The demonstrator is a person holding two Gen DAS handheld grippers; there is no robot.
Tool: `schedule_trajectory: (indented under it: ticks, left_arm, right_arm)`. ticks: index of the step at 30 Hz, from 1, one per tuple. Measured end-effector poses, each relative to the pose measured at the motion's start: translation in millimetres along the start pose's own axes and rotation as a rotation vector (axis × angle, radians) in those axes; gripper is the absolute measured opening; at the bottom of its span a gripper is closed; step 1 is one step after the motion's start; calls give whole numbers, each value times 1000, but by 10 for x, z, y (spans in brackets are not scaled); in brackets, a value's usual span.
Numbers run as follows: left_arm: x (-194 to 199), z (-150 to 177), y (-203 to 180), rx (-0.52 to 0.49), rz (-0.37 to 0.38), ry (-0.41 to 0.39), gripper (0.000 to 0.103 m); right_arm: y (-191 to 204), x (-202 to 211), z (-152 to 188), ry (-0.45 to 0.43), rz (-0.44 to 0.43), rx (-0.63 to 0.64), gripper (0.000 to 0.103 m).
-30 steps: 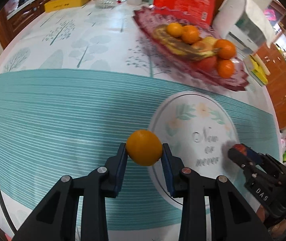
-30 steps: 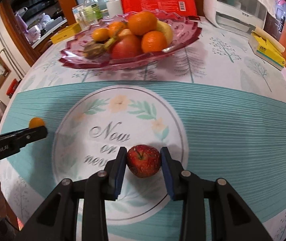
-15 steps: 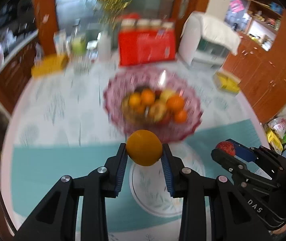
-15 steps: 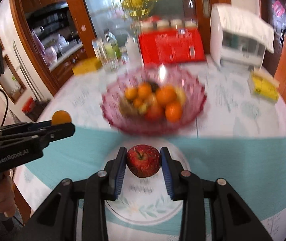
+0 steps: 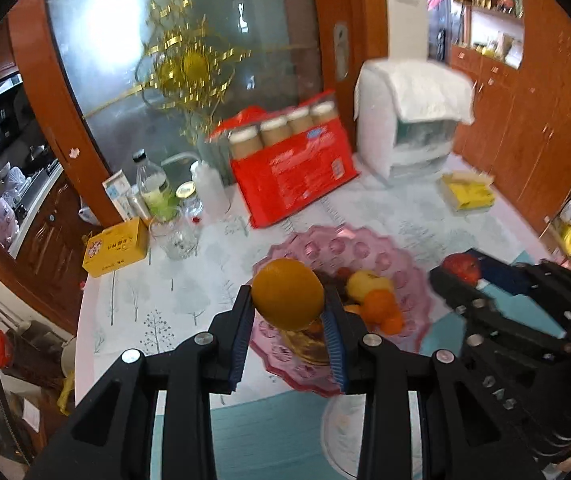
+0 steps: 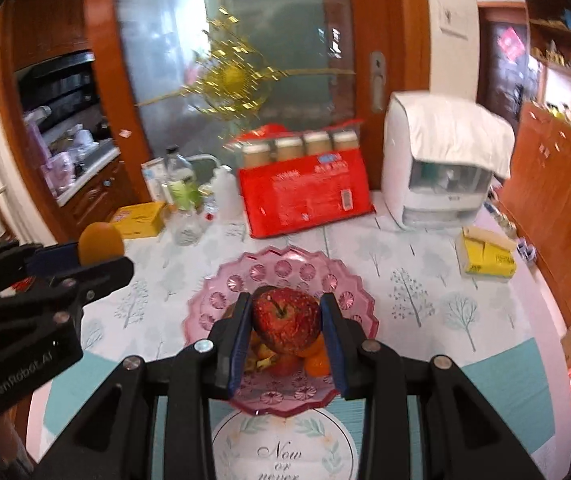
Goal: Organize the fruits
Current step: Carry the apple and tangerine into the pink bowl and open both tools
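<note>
My left gripper (image 5: 288,312) is shut on an orange (image 5: 287,294) and holds it high above the table, over the near left side of the pink glass fruit bowl (image 5: 325,246). My right gripper (image 6: 286,322) is shut on a red apple (image 6: 287,324), raised above the same bowl (image 6: 281,270). The bowl holds oranges (image 5: 379,306), a yellow fruit (image 5: 365,280) and other fruit partly hidden by the fingers. Each gripper shows in the other's view, the left one with its orange (image 6: 99,240) and the right one with its apple (image 5: 461,266).
Behind the bowl stand a red package of jars (image 5: 293,170), a white appliance (image 5: 409,120), a bottle (image 5: 155,188), a glass (image 5: 175,236) and a yellow box (image 5: 117,246). A yellow pack (image 5: 467,194) lies at the right. A round "Now or never" mat (image 6: 285,446) lies near the front edge.
Both grippers have risen from just above the table and tilted up, each keeping its fruit. The bowl now lies below and under the fingers instead of far ahead.
</note>
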State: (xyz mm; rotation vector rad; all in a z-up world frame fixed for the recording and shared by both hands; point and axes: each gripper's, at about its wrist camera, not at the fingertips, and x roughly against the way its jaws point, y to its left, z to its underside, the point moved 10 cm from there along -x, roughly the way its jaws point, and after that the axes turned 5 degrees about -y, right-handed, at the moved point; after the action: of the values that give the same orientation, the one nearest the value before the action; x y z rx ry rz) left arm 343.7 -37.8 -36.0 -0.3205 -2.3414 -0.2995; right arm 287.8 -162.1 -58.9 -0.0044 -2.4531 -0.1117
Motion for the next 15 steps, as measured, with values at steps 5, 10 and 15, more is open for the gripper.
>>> schedule_trajectory:
  ticks: [5,10,15]
  left_arm:
    - [-662,260,14,-25,1,105,32]
    - [-1138,488,-23,-53,28,168,32]
    - [-1444,594,-117,-81,57,195,32]
  right_arm:
    - [-101,-474,228,84,58,-57,35]
    - [-175,-796,486,151,104,-85,35]
    - [-204,-1007,623,184,137,-105,35]
